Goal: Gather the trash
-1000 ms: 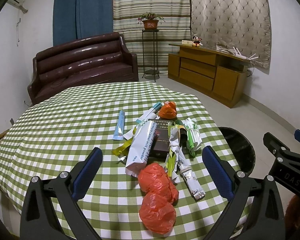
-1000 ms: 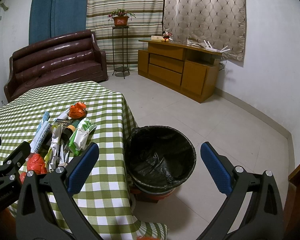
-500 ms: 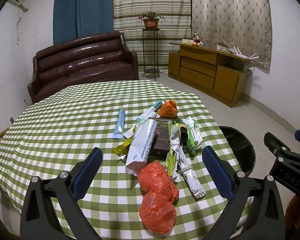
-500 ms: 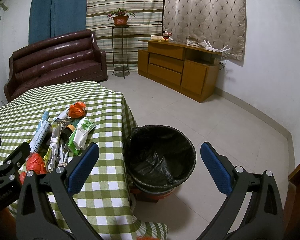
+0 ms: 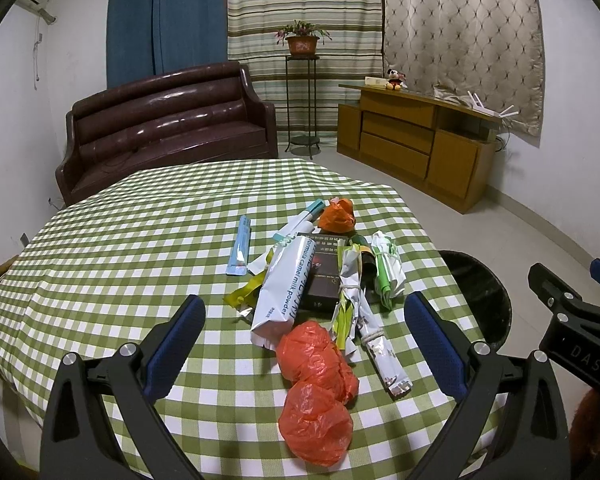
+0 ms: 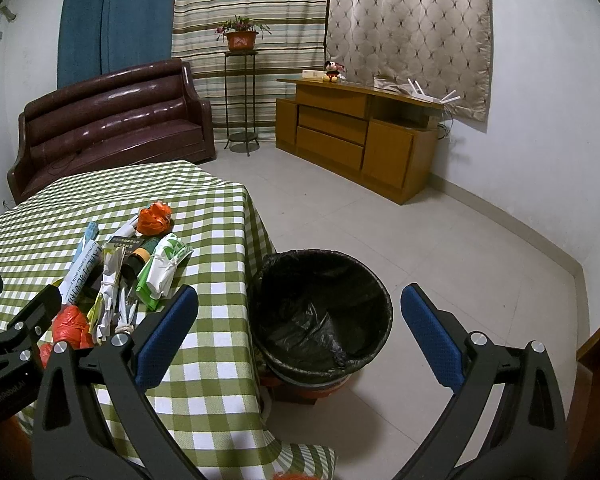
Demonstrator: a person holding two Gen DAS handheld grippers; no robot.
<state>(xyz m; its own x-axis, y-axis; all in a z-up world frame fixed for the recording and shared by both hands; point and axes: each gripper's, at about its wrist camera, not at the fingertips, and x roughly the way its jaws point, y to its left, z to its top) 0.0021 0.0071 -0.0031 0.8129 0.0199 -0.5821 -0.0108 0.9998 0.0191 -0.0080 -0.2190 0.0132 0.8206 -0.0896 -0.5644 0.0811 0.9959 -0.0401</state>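
Observation:
A pile of trash lies on the green checked table [image 5: 100,264]: two crumpled red plastic bags [image 5: 316,392] nearest me, a white milk powder pouch [image 5: 286,284], a dark box [image 5: 322,276], tied wrappers [image 5: 356,304], a green-white packet [image 5: 388,268], a blue sachet [image 5: 240,246] and an orange bag [image 5: 336,216]. My left gripper [image 5: 304,336] is open and empty, just above the red bags. My right gripper [image 6: 300,320] is open and empty, over the black-lined trash bin [image 6: 320,312] standing on the floor beside the table. The pile also shows in the right wrist view [image 6: 120,276].
A brown leather sofa [image 5: 164,120] stands behind the table. A wooden cabinet [image 6: 360,136] is along the far wall, with a plant stand [image 6: 240,92] beside it. Pale tiled floor [image 6: 440,248] lies right of the bin. The table edge [image 6: 256,240] drops next to the bin.

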